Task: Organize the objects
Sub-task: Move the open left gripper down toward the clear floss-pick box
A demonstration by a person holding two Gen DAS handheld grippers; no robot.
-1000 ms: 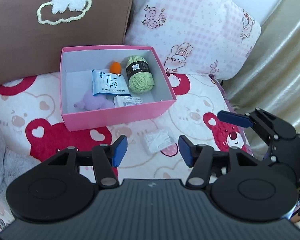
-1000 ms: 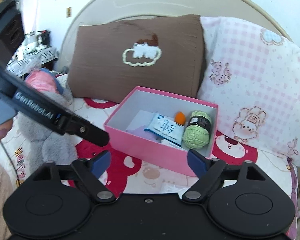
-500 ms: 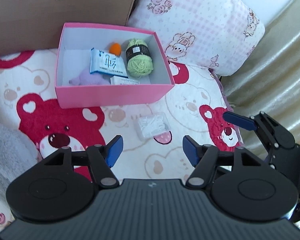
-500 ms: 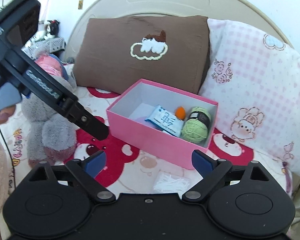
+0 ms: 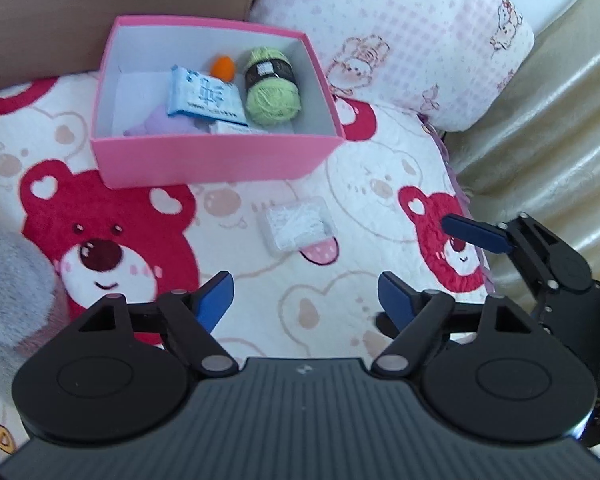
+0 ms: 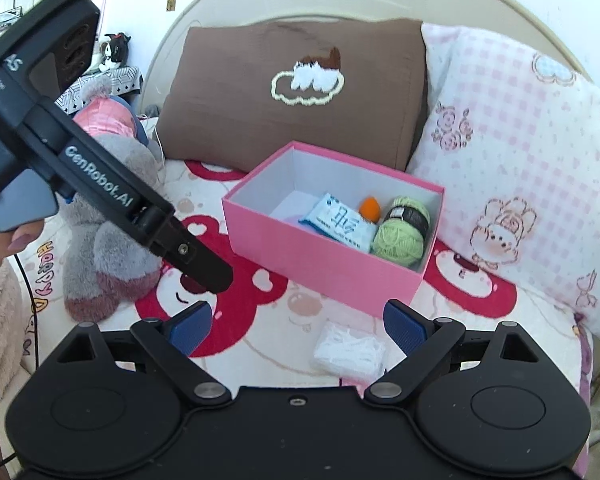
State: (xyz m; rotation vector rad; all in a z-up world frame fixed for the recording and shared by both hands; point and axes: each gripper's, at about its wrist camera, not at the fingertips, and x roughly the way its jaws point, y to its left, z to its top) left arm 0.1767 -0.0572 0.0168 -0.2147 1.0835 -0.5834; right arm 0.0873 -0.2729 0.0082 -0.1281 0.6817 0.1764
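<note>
**Two empty grippers over a bed, small packet below**

A bed (image 5: 308, 308) with a bear-print cover carries an open pink box (image 5: 216, 156) holding green yarn (image 5: 273, 94) and a blue packet (image 5: 204, 98). In front lies a small clear packet (image 5: 298, 226). The left gripper (image 5: 306, 300), fingers just widened, and the right gripper (image 6: 298, 326), fingers wide, hold nothing.

The box's (image 5: 216, 160) near wall hides most of the purple thing (image 5: 160, 122) and small carton (image 5: 230, 129).
</note>
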